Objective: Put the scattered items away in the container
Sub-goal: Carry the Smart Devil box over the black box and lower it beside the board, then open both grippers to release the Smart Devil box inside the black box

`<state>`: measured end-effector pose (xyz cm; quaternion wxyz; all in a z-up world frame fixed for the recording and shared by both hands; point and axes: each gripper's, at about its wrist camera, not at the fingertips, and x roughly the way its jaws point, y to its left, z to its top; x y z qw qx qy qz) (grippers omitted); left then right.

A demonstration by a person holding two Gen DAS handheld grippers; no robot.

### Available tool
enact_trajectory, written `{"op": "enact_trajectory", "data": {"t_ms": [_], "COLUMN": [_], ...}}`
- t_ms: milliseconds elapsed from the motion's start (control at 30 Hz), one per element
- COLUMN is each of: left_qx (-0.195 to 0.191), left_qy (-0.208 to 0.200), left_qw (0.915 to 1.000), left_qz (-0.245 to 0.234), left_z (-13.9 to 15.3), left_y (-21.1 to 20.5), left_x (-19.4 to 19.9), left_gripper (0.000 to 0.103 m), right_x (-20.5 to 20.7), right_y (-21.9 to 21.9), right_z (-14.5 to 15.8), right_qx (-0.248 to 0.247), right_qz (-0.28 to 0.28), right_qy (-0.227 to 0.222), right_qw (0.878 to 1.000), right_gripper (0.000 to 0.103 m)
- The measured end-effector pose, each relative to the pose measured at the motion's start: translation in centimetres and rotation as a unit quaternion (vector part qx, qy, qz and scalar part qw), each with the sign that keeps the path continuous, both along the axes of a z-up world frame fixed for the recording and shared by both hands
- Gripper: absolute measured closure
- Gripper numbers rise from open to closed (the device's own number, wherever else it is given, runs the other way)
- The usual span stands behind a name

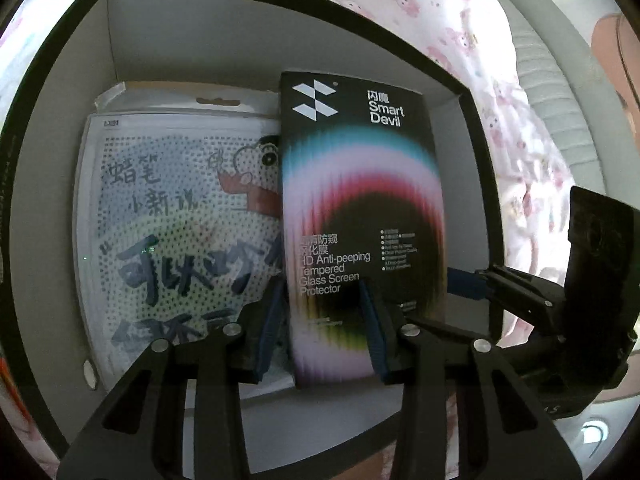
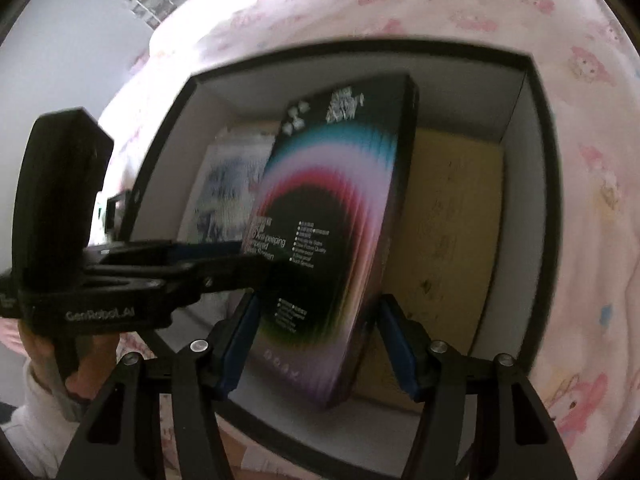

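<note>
- Lowering of the screen protector box (image 1: 362,208) into the black container (image 1: 86,40) is judged to be the step in hand.
- The box is seen ahead of the left gripper (image 1: 324,316), over the container's interior and tilted, its left edge overlapping the cartoon-printed packet (image 1: 176,216) that lies flat on the floor to the gripper's left.
- The left gripper's blue pads (image 1: 374,328) are noted either side of the box's near end; one pad lies across the printed face, so a grip cannot be told from this view.
- In the right wrist view the right gripper (image 2: 316,344) is parted, with a visible gap at each pad; the box (image 2: 332,240) stands between them unclamped, and the left gripper (image 2: 224,256) reaches in from the left at the box's edge.
- Bare brown floor (image 2: 452,216) is observed to the right of the box.
- It is recommended that the box be laid flat onto that bare floor, clear of the packet, and released only once supported.
- Contact with the container wall (image 2: 516,184) should be avoided.
</note>
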<state>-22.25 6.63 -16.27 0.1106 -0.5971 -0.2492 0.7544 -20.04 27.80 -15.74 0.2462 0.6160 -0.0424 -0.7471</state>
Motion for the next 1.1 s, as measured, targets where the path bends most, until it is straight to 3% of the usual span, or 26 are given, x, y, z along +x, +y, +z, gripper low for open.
{"op": "enact_trajectory", "data": {"t_ms": [200,333,500,633,767,967,1100], "left_qx": [0.002,0.007,-0.016,-0.022,-0.003,0.002,0.010], "left_qy": [-0.005,-0.011,-0.012,-0.013,-0.014,-0.012,-0.005], "left_qw": [1.0000,0.9999,0.9997,0.9995,0.9998,0.9999,0.9997], "left_qz": [-0.002,0.008,0.017,0.018,0.015,0.001,0.019], "left_z": [0.1,0.3,0.2,0.1,-0.1,-0.1,0.1], "left_y": [-0.2,-0.5,-0.7,-1.1,-1.1,-0.5,-1.1], "left_x": [0.4,0.4,0.5,0.9,1.4,2.9,3.6], "left_gripper": [0.065,0.065,0.067,0.066,0.066,0.067,0.067], "right_x": [1.2,0.0,-1.3,-0.7,0.9,3.1,2.7], "right_y": [0.1,-1.0,-1.8,-2.1,-2.4,-1.7,-1.0], "right_z": [-0.4,-0.1,-1.1,-2.9,-2.8,-2.4,-1.3], "right_qx": [-0.018,0.003,0.000,-0.030,-0.024,-0.031,-0.047], "right_qz": [-0.019,0.041,0.103,0.091,0.092,0.047,0.036], "right_qy": [-0.018,-0.033,-0.013,-0.028,-0.025,-0.014,-0.015], "right_qw": [0.999,0.999,0.995,0.995,0.995,0.998,0.998], "right_gripper": [0.045,0.045,0.045,0.045,0.045,0.045,0.047]}}
